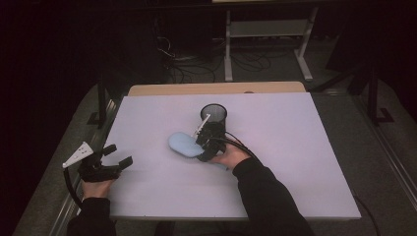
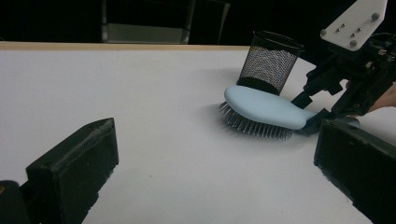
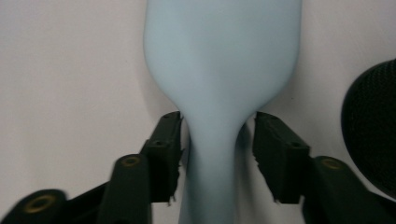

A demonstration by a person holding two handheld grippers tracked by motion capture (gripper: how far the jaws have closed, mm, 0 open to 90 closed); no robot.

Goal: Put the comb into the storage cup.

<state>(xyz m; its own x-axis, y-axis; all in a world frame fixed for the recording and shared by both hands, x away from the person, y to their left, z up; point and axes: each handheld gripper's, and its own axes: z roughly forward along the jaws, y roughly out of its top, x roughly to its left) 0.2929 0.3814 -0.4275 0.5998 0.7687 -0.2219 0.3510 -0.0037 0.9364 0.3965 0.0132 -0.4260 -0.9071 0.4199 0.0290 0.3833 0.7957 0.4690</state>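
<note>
A pale blue hairbrush (image 1: 183,143) lies bristles down on the white board, just in front of a black mesh cup (image 1: 214,113). My right gripper (image 1: 202,147) comes down over the brush's handle. In the right gripper view the handle (image 3: 212,168) runs between the two black jaws of the right gripper (image 3: 217,140); the left jaw is at its edge and a thin gap shows at the right jaw. The left gripper view shows the brush (image 2: 264,109), the cup (image 2: 271,60) and that gripper (image 2: 312,122) beside it. My left gripper (image 1: 117,156) rests open and empty at the board's left edge.
The white board (image 1: 295,172) covers a wooden table whose far edge (image 1: 216,88) shows behind it. Beyond the table stand a white metal frame (image 1: 265,29) and loose cables on a dark floor. Wide bare board lies between my two grippers.
</note>
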